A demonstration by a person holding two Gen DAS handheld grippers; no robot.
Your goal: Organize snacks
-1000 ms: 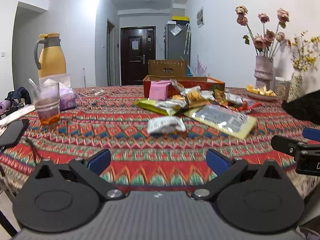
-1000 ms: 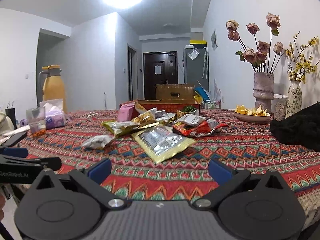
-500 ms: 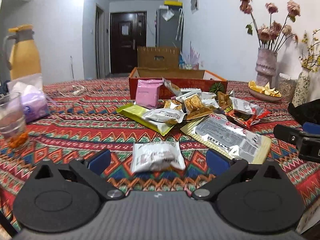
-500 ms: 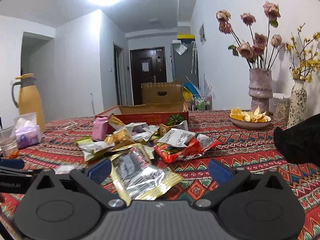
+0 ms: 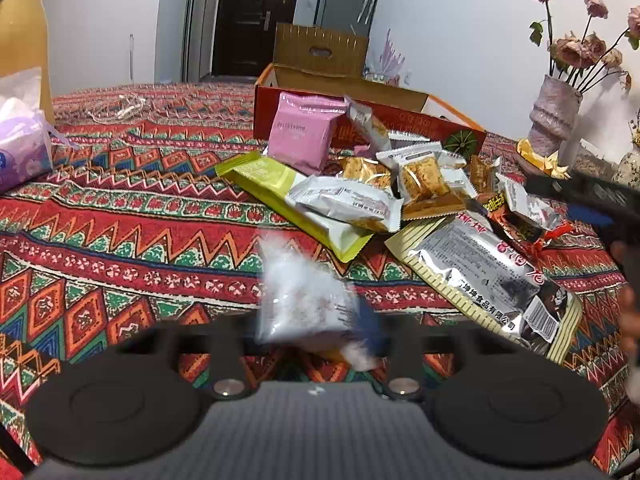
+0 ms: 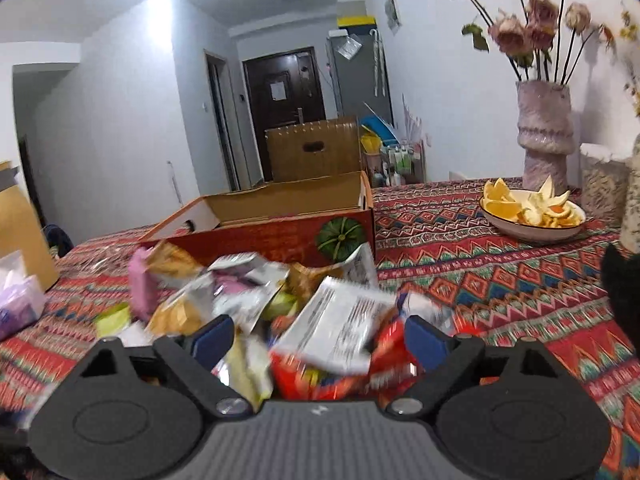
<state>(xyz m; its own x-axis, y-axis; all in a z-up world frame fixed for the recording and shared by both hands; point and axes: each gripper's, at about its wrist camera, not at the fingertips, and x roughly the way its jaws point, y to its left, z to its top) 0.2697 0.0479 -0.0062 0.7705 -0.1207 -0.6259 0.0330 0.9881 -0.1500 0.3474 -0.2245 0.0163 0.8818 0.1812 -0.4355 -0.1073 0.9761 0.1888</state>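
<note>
Snack packets lie heaped on a patterned tablecloth before an open red cardboard box (image 5: 360,92) (image 6: 280,216). In the left wrist view my left gripper (image 5: 316,328) is closing its jaws on a small white packet (image 5: 304,296), which stands crumpled and blurred between the pads. Beyond it lie a pink packet (image 5: 302,132), a long green pack (image 5: 280,188) and a big silver pack (image 5: 488,280). My right gripper (image 6: 318,338) has its jaws wide and closing slightly. A white printed packet (image 6: 340,328) on a red packet (image 6: 320,380) lies between the pads, untouched.
A tissue pack (image 5: 20,148) and a yellow jug (image 5: 20,20) stand at the left. At the right are a vase of dried flowers (image 6: 544,132), a bowl of orange peel (image 6: 528,216) and a black object (image 6: 624,292). A brown carton (image 6: 312,148) stands behind the table.
Both grippers moved forward over the table to the snack pile. The left jaws came together on the white packet, which tipped up. The right jaws narrowed a little around the white and red packets.
</note>
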